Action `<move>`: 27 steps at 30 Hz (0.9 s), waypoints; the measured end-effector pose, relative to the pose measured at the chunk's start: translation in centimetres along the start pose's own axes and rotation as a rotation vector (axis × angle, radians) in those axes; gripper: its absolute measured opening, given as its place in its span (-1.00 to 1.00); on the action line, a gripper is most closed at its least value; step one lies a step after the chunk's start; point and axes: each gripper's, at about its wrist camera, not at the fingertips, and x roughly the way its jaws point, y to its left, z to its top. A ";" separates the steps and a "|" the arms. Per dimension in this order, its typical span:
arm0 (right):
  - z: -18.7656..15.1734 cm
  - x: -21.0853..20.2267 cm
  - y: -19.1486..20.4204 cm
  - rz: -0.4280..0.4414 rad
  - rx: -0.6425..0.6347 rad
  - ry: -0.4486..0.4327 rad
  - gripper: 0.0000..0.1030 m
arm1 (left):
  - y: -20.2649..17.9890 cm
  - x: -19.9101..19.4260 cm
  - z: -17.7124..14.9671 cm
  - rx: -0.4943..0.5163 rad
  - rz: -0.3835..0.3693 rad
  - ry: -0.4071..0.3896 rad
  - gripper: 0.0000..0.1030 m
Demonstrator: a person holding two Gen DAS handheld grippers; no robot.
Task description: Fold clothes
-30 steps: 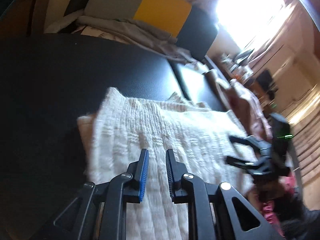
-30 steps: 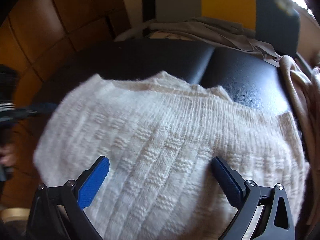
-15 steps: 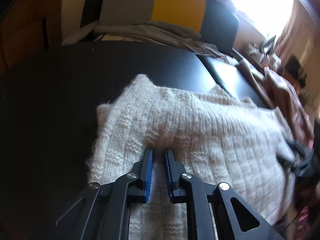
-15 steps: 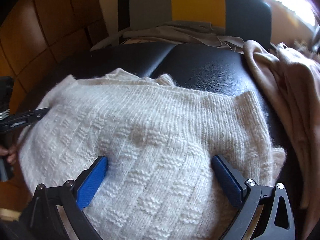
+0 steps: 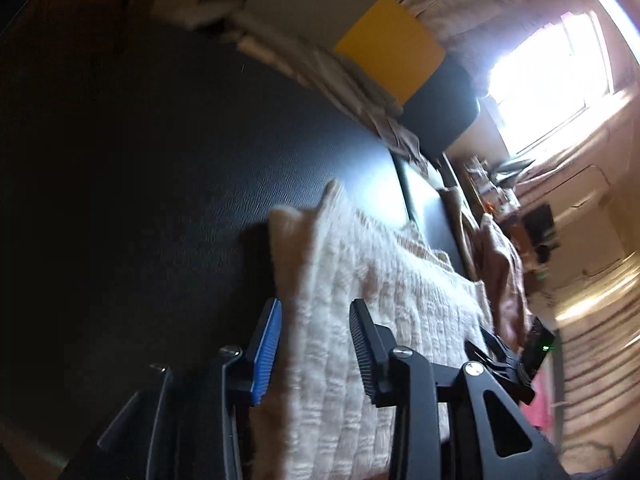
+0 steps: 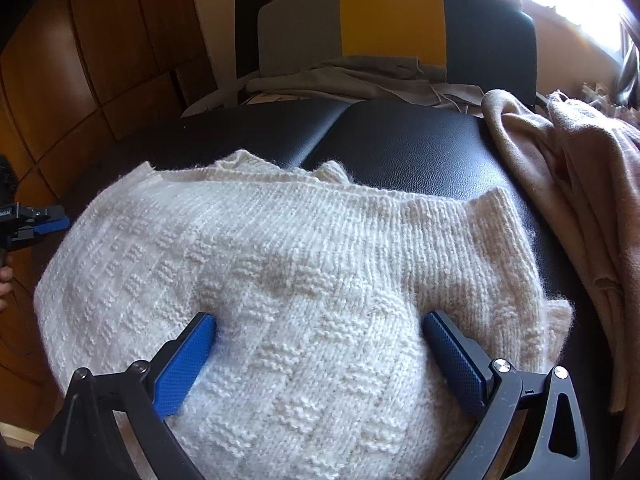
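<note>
A folded white knit sweater (image 6: pixel 288 264) lies on the black padded table (image 6: pixel 420 152). My right gripper (image 6: pixel 320 324) is open wide, its jaws resting on the sweater's near part. My left gripper (image 5: pixel 314 312) is open at the sweater's left edge (image 5: pixel 360 280), with the knit between its jaws. The left gripper also shows at the left edge of the right wrist view (image 6: pixel 44 222). The right gripper shows in the left wrist view (image 5: pixel 496 352), at the sweater's far side.
A pile of beige and pink clothes (image 6: pixel 568 184) lies at the table's right side. A grey, yellow and dark chair back (image 6: pixel 392 20) with grey cloth (image 6: pixel 360 80) stands behind the table. Wood panels (image 6: pixel 80 72) are at the left.
My left gripper has opened from nearly shut and has swung to the sweater's left edge. The right gripper has stayed open on the sweater, with the view shifting slightly.
</note>
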 end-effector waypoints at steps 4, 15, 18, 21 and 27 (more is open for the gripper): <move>-0.3 -0.7 0.0 -0.012 -0.003 -0.002 1.00 | 1.5 2.6 1.4 -0.034 -0.061 0.104 -0.16; -0.3 -0.2 0.4 -0.019 0.002 -0.016 1.00 | 0.1 6.3 2.9 0.114 -0.135 0.128 0.46; -0.3 -0.2 0.4 -0.019 0.004 -0.020 1.00 | -2.9 7.2 2.0 0.257 -0.071 0.136 0.79; -0.3 -0.2 0.4 -0.018 0.005 -0.023 1.00 | -3.2 7.8 2.4 0.239 -0.038 0.140 -0.40; 0.3 -0.2 0.5 0.013 -0.020 0.024 1.00 | -2.7 7.4 4.6 0.158 0.009 0.111 -0.61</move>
